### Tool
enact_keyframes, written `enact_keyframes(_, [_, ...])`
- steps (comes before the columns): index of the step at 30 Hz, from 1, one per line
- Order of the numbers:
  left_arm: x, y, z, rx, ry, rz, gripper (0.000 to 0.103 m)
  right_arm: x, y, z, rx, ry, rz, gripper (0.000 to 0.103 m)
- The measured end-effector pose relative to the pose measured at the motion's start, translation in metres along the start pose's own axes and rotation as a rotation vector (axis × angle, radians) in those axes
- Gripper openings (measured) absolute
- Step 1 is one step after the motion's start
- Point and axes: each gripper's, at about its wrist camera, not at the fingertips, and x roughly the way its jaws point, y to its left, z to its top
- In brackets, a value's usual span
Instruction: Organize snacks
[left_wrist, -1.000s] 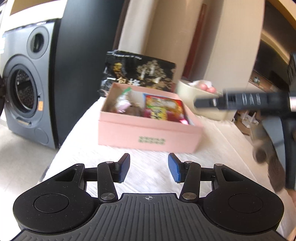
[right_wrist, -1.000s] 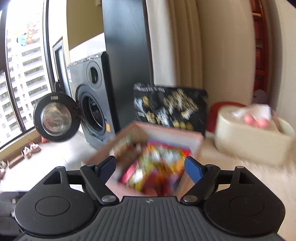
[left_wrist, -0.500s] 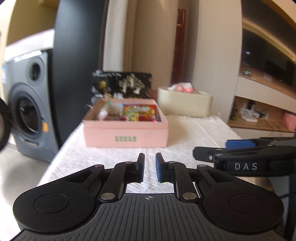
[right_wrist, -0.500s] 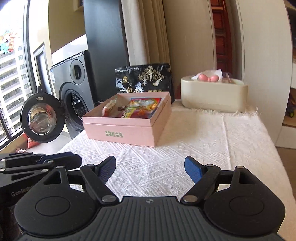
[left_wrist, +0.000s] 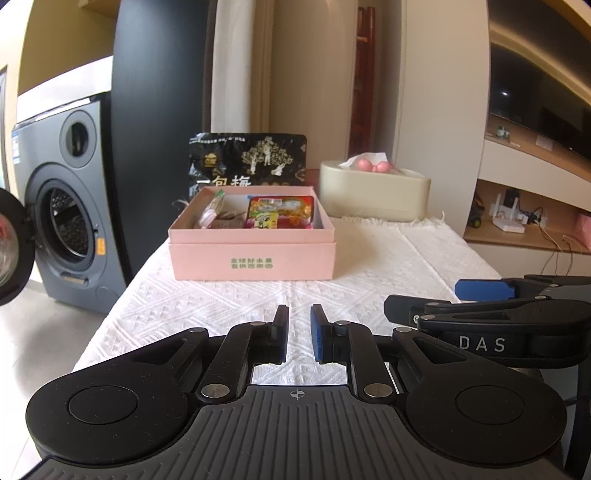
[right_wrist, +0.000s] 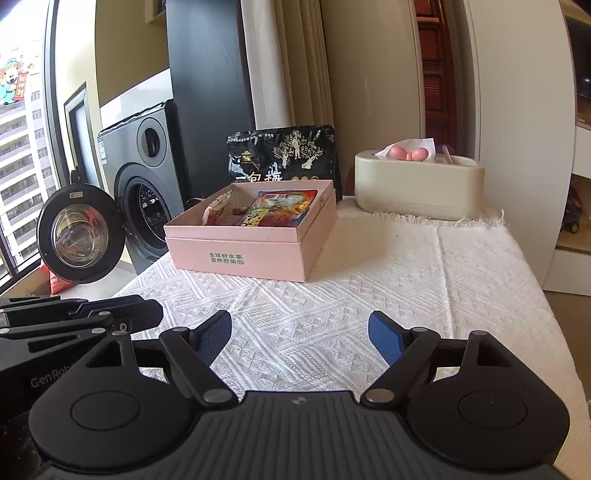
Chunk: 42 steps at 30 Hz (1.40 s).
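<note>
Snacks in bright wrappers (left_wrist: 280, 217) lie inside an open pink cardboard box (left_wrist: 252, 258), well beyond both claws on the white woven tablecloth (right_wrist: 351, 295). The left gripper (left_wrist: 299, 334) holds nothing, its blue pads nearly together with a slim gap. The right gripper (right_wrist: 300, 336) is spread wide, empty. The box wall hides the lower parts of the packets, and the smaller ones at the left are hard to make out. A black printed bag (right_wrist: 284, 158) stands behind the box, its bottom hidden; a cream oval tissue holder (right_wrist: 419, 184) sits beside it. Only the right wrist view shows the window (right_wrist: 22, 147).

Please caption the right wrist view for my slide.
Open right gripper faces pink box of snacks on white cloth.
</note>
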Motion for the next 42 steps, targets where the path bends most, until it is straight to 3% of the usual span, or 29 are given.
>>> enact_keyframes(42, [-0.0017,-0.001,-0.0011,-0.008,0.011,-0.005,0.017,0.0008,-0.0003,-0.0022,0.008,0.013,-0.001,0.082])
